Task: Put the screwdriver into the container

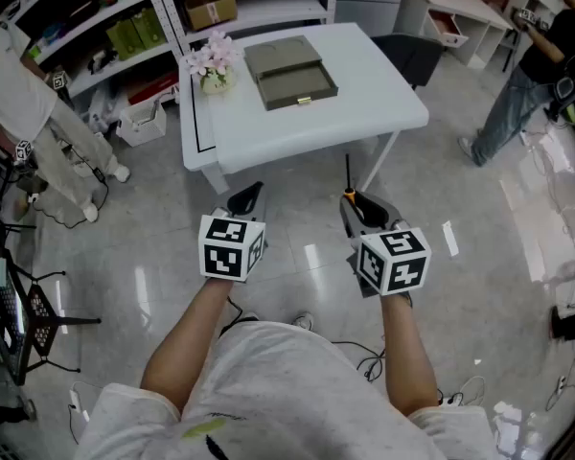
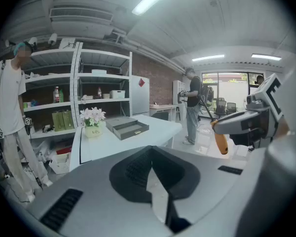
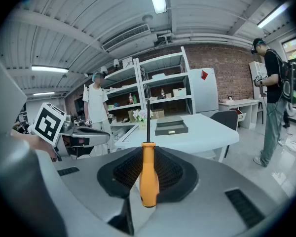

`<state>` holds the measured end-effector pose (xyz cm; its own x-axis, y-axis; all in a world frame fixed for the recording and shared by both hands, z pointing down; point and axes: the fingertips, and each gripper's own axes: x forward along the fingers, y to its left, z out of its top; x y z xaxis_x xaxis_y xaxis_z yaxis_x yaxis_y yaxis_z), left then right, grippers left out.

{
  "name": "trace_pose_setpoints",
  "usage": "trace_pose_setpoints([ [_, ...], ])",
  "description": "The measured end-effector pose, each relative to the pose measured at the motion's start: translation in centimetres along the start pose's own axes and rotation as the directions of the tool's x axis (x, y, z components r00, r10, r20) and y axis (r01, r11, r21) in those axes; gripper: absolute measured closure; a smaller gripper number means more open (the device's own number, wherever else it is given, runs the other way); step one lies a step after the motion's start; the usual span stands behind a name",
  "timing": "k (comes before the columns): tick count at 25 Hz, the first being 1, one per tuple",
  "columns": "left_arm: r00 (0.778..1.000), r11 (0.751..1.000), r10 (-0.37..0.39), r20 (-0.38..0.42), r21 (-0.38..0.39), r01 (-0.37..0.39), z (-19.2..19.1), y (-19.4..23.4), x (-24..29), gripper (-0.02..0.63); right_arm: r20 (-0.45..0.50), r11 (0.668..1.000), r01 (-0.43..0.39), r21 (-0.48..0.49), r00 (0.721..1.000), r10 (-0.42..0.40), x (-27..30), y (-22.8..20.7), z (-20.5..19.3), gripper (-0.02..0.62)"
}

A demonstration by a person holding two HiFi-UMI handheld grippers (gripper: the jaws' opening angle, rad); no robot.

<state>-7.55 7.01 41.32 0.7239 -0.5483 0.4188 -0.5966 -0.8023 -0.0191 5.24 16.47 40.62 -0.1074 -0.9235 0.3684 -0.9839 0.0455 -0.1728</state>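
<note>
While the orange-handled screwdriver with a dark metal shaft (image 3: 148,174) is pinched by its handle between the closed pads of the right gripper (image 1: 356,209), its shaft points up and forward, short of the near edge of the white rectangular table (image 1: 364,103) and over the glossy grey floor (image 1: 297,247). The left gripper (image 1: 246,199) is held short of that same edge; its fingers are drawn almost together and nothing is seen between them.

The flat grey-green box-shaped container with a small brass pull (image 1: 289,70) lies on the table, toward its far side, well apart from both grippers. A pale pot of pink and white flowers (image 1: 215,65) stands at the table's far left corner.

Several slips are judged possible. Because only the handle is gripped, the long shaft could pivot in the pads during the carry, and a loosened hold before the table is reached would send the tool to the floor. The flowers could be knocked by the raised shaft. If the container's drawer is not open far enough, which cannot be told, the tool could be left resting on top.

Little writing can be read: print on the pot is too small to make out, and only black-and-white square markers are shown on the grippers' cubes.
</note>
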Motion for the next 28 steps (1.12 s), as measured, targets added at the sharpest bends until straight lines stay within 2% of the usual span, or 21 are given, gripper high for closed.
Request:
trace_pose_setpoints([
  [10,1.000,1.000,-0.004,-0.018,-0.011,0.004,-0.4,-0.9,1.1,0.603,-0.018,0.999,-0.029,0.019,0.999,0.030,0.2,-0.9,-0.7,0.520],
  [17,0.999,1.000,-0.027,-0.020,-0.008,0.027,0.1,-0.4,4.1,0.603,-0.022,0.998,-0.033,0.046,0.999,0.034,2.3,-2.3,-0.4,0.520],
  [28,0.997,0.998,-0.066,-0.027,-0.018,0.065,3.2,4.7,12.5,0.603,-0.050,0.998,-0.002,0.062,0.999,0.005,10.1,-6.4,2.7,0.520],
])
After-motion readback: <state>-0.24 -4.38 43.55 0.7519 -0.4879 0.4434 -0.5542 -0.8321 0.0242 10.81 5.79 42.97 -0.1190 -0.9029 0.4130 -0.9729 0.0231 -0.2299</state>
